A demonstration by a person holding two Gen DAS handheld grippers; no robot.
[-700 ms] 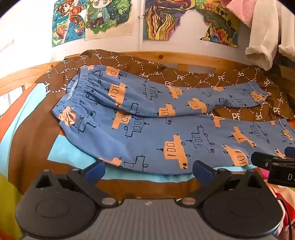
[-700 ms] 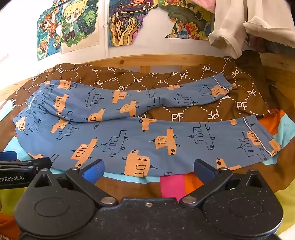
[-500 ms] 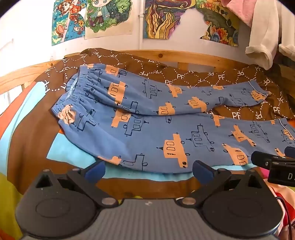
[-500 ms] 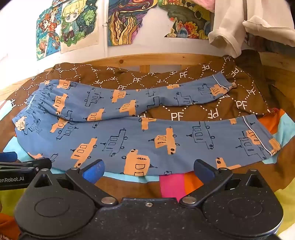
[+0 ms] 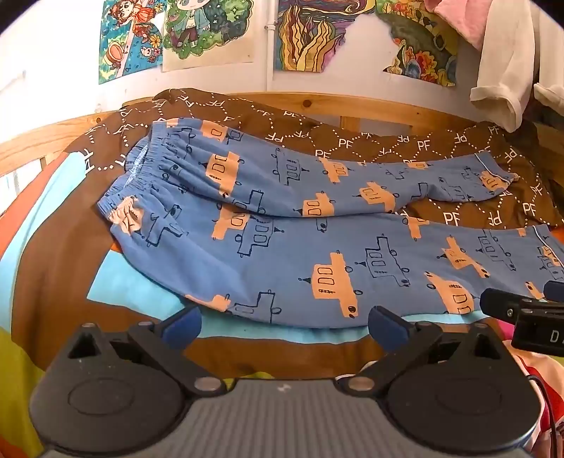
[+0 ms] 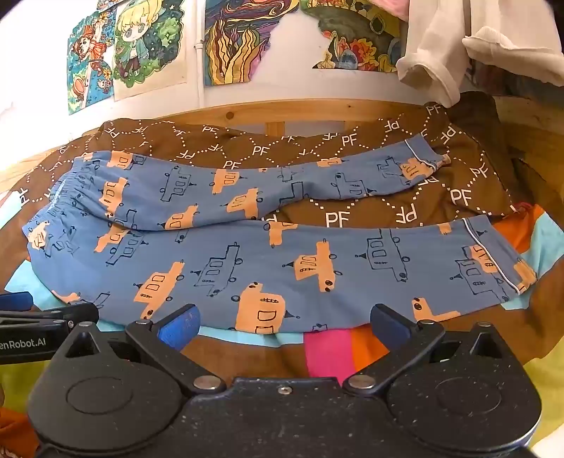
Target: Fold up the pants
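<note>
Blue pants [image 5: 299, 239] [image 6: 268, 253] printed with orange and outlined cars lie flat across a bed, waistband at the left, both legs running right and spread apart. My left gripper [image 5: 283, 324] hovers just short of the near leg's lower edge, near the waist end, jaws wide open with nothing between them. My right gripper [image 6: 282, 326] hangs at the same edge further toward the cuffs, also wide open and holding nothing. The right gripper's fingers [image 5: 507, 306] show at the right of the left wrist view.
Under the pants lies a brown bedspread [image 6: 405, 211] with white "PF" lettering over a patchwork cover [image 5: 46, 218]. A wooden bed rail [image 6: 299, 112] runs behind, below a wall with colourful drawings [image 5: 208, 31]. Pale garments [image 6: 440, 53] hang at the top right.
Both views have shifted only slightly; the pants sit a touch lower and nearer in the left wrist view. Both grippers stay wide open.
</note>
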